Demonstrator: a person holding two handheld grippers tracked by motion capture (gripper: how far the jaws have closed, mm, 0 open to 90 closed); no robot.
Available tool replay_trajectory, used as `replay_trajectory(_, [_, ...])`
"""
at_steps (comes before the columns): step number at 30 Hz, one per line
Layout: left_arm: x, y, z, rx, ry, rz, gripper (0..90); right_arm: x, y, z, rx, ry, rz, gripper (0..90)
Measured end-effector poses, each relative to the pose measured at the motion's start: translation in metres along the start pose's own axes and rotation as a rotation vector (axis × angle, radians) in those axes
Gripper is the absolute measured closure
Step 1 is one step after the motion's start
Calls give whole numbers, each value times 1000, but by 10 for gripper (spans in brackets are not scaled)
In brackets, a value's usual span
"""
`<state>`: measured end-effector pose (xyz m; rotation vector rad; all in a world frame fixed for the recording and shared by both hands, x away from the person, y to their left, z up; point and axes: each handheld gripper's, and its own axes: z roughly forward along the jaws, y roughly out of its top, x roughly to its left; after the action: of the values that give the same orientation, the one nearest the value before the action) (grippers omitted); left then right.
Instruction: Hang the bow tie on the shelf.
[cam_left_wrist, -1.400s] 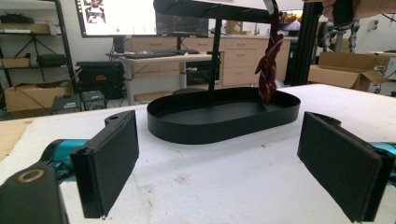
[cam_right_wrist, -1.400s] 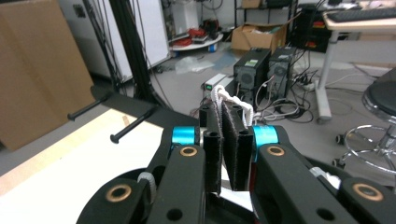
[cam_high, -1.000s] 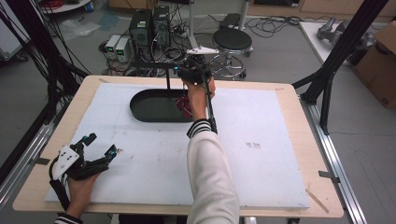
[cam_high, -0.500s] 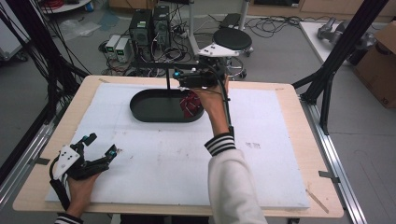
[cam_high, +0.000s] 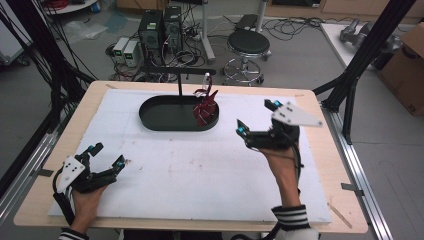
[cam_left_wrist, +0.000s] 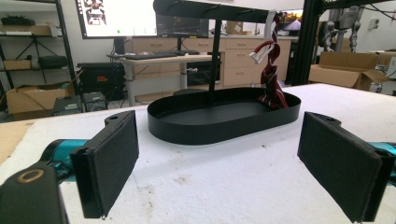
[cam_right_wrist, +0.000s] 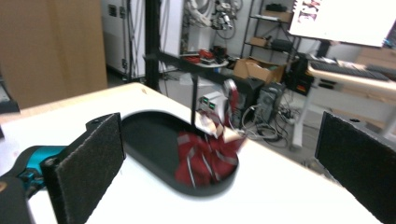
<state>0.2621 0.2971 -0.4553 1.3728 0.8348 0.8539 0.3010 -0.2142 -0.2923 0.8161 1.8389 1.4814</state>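
A red cloth with white stripes (cam_high: 205, 107) hangs from the cross bar of a black stand (cam_high: 177, 72). Its lower end rests in the right end of the black oval tray (cam_high: 150, 120). My right gripper (cam_high: 255, 117) hovers to the right of the tray, well apart from the cloth. Its jaws have just opened wide and nothing is between them. In the right gripper view the cloth (cam_right_wrist: 205, 154) lies ahead, beyond the open pads (cam_right_wrist: 93, 163). My left gripper (cam_high: 107, 154) rests open near the front left corner, facing the tray (cam_left_wrist: 219, 126) and the cloth (cam_left_wrist: 271, 74).
A white mat (cam_high: 200, 170) covers the wooden table (cam_high: 320, 100). Black frame posts (cam_high: 360, 65) stand at the table's sides. A stool (cam_high: 247, 45) and computer cases (cam_high: 160, 30) stand on the floor beyond the far edge.
My right gripper has let go of the cloth at the stand and swung right and toward the front. The cloth stays hanging. The left gripper has not moved.
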Motion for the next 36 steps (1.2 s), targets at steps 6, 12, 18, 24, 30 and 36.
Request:
replay_trajectory(6, [0,0,0,2,1,0,129,-12,-50,-31,-19,-43,47,6])
replay_trajectory(12, [-1,0,0,-3,6,2,129,-13,-93,-46,-33,-86,88,6])
replay_trajectory(18, [-1,0,0,-2,11,5,129,-13,-126,-50,-93,-102,135,6])
replay_trajectory(24, [-1,0,-1,-5,17,5,129,-8,-150,-43,-103,-102,147,6])
replay_trajectory(30, [-1,0,-1,-6,18,4,128,-8,-162,-36,-62,-108,173,5])
replay_trajectory(36, [-1,0,-1,-1,18,10,129,-6,-169,-34,-59,-114,161,6])
